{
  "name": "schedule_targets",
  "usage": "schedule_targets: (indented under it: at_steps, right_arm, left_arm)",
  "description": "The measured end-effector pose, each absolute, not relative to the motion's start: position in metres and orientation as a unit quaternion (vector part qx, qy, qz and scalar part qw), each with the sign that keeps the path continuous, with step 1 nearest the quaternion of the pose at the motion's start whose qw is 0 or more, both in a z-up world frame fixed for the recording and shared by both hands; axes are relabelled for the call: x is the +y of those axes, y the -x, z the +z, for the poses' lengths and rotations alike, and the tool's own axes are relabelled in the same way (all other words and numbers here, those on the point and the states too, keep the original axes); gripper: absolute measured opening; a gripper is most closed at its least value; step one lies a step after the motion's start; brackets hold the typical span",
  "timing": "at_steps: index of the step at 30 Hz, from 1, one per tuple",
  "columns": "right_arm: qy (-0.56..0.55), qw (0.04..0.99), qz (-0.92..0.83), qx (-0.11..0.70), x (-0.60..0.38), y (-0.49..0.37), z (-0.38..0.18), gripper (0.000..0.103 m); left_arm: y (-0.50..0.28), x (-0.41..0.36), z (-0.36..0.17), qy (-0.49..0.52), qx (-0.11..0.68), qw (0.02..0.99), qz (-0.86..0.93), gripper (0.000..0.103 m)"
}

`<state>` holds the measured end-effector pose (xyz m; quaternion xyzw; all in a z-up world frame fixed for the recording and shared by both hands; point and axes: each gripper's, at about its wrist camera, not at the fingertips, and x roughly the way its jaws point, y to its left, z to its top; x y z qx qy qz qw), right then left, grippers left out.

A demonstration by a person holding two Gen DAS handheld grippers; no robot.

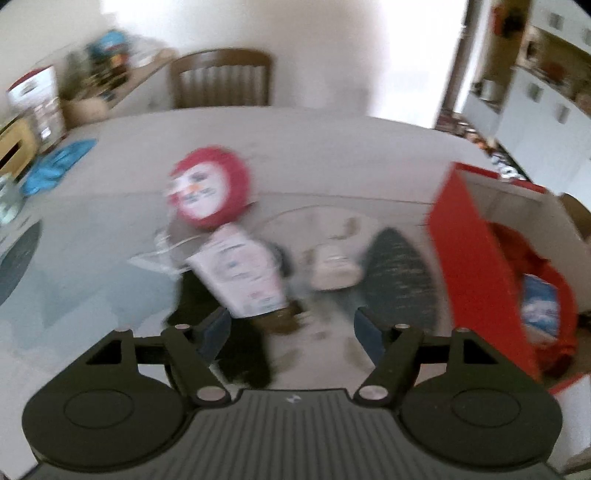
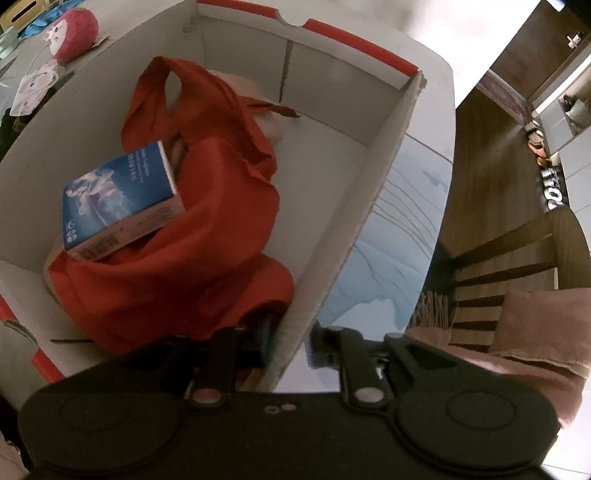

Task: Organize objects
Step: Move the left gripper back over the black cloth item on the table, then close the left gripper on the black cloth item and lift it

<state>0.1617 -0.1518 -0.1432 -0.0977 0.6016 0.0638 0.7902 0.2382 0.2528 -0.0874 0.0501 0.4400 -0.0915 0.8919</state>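
A red-and-white cardboard box [image 2: 369,192] holds an orange cloth bag [image 2: 207,240] with a blue book [image 2: 118,192] lying on top. My right gripper [image 2: 290,345] straddles the box's near wall, one finger inside and one outside, shut on that wall. In the blurred left wrist view the box [image 1: 476,266] stands at the right. My left gripper [image 1: 291,332] is open above the table, nothing between its fingers. Just ahead lie a white printed packet [image 1: 240,273] and a round red plush with a white face [image 1: 221,177]. Both also show at the right wrist view's top left, plush [image 2: 79,26] and packet [image 2: 31,86].
A dark oval item [image 1: 399,273] and a small pale object [image 1: 336,266] lie between packet and box. A blue cloth [image 1: 59,164] sits at the table's far left. One wooden chair [image 1: 221,79] stands behind the table; another chair [image 2: 509,258] with a pink blanket [image 2: 535,332] is beside it.
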Motion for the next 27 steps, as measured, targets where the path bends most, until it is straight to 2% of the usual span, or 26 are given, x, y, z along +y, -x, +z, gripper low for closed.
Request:
schedule_targets:
  at_steps: [8, 21, 22, 23, 24, 26, 27]
  right_arm:
    - [0.094, 0.787, 0.06, 0.607, -0.152, -0.159, -0.143, 0.024]
    - [0.083, 0.787, 0.057, 0.609, -0.152, -0.153, -0.139, 0.024]
    - [0.084, 0.787, 0.057, 0.609, -0.152, -0.153, -0.139, 0.024]
    - [0.084, 0.787, 0.057, 0.609, -0.151, -0.153, -0.138, 0.024]
    - [0.085, 0.787, 0.057, 0.609, -0.151, -0.153, -0.139, 0.024]
    - [0.084, 0.787, 0.057, 0.609, -0.151, -0.153, -0.139, 0.024]
    - [0.084, 0.787, 0.057, 0.609, -0.151, -0.153, -0.139, 0.024]
  left_arm:
    - [-0.256, 0.296, -0.127, -0.057, 0.476, 0.877, -0.035, 0.075]
    - [-0.282, 0.301, -0.162, -0.06, 0.509, 0.857, -0.048, 0.073]
    - [-0.282, 0.3, -0.162, -0.061, 0.508, 0.858, -0.051, 0.068]
    - [-0.282, 0.299, -0.162, -0.057, 0.509, 0.857, -0.056, 0.057]
    - [-0.283, 0.299, -0.162, -0.053, 0.511, 0.856, -0.061, 0.051]
    - [-0.284, 0.299, -0.161, -0.051, 0.511, 0.856, -0.063, 0.033]
    - [-0.283, 0.299, -0.16, -0.051, 0.511, 0.856, -0.065, 0.031]
